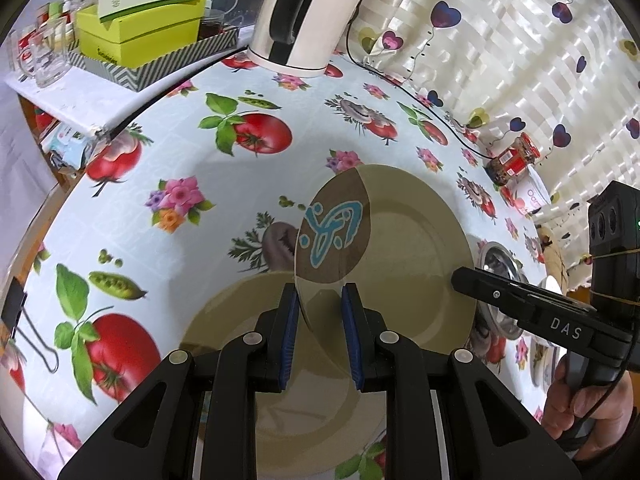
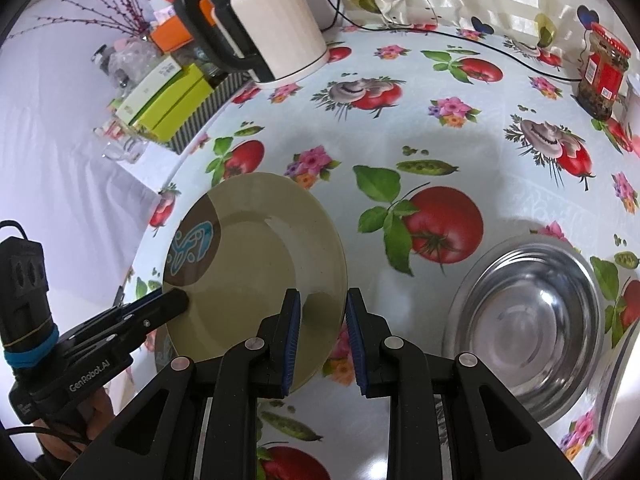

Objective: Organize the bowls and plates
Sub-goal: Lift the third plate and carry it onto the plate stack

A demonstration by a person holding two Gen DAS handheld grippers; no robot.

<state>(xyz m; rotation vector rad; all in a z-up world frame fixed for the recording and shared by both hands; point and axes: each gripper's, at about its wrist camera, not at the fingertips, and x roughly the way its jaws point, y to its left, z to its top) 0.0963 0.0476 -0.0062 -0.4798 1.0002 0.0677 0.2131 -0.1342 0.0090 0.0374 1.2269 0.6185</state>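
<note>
A beige plate (image 1: 408, 240) (image 2: 264, 248) with a brown patch and a blue motif hangs tilted above the flowered tablecloth (image 1: 192, 152). My left gripper (image 1: 320, 320) is shut on its near rim, which runs between the blue pads. My right gripper (image 2: 322, 320) is shut on the opposite rim. Its black fingertips (image 1: 464, 280) show on the plate's right edge in the left wrist view. A second beige plate (image 1: 228, 320) lies on the cloth right below. A steel bowl (image 2: 528, 320) sits to the right, beside a white bowl (image 2: 616, 392) with a blue rim.
A white kettle (image 1: 304, 20) (image 2: 276, 28) with a black cord stands at the back. A red-labelled jar (image 2: 604, 72) is at the far right by the heart-print curtain (image 1: 500, 40). Green boxes (image 1: 140, 28) and a glass mug (image 1: 44, 56) crowd a shelf on the left.
</note>
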